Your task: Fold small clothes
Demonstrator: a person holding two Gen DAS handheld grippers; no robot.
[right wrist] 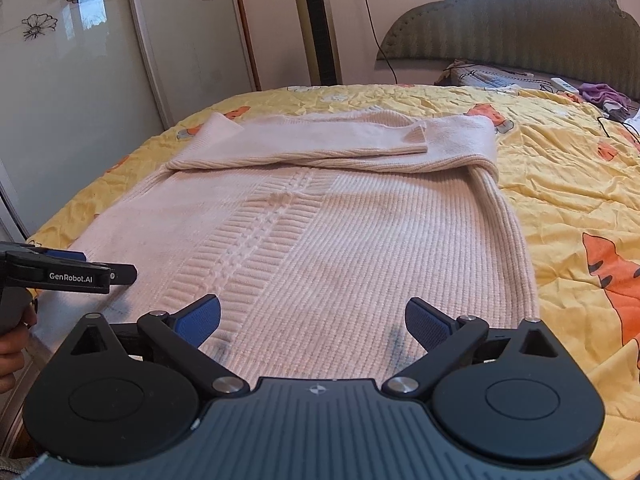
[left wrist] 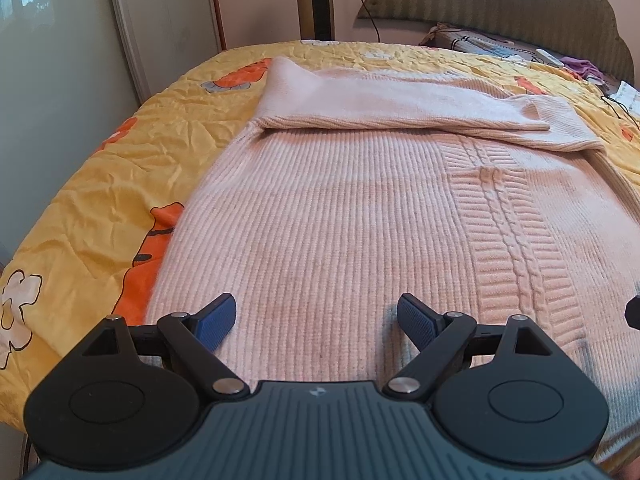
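A pale pink ribbed knit sweater lies flat on the bed, a cable-knit band running down its middle. Both sleeves are folded across its far end. My left gripper hovers just above the sweater's near hem, open, with nothing between its blue pads. My right gripper is likewise open over the near hem, to the right of the cable band. In the right wrist view the left gripper shows side-on at the left edge, with a hand below it.
The sweater rests on a yellow quilt with orange cartoon prints. A green padded headboard, pillow, remote and purple cloth sit at the far right. A wardrobe with glass doors and a tower fan stand behind the bed.
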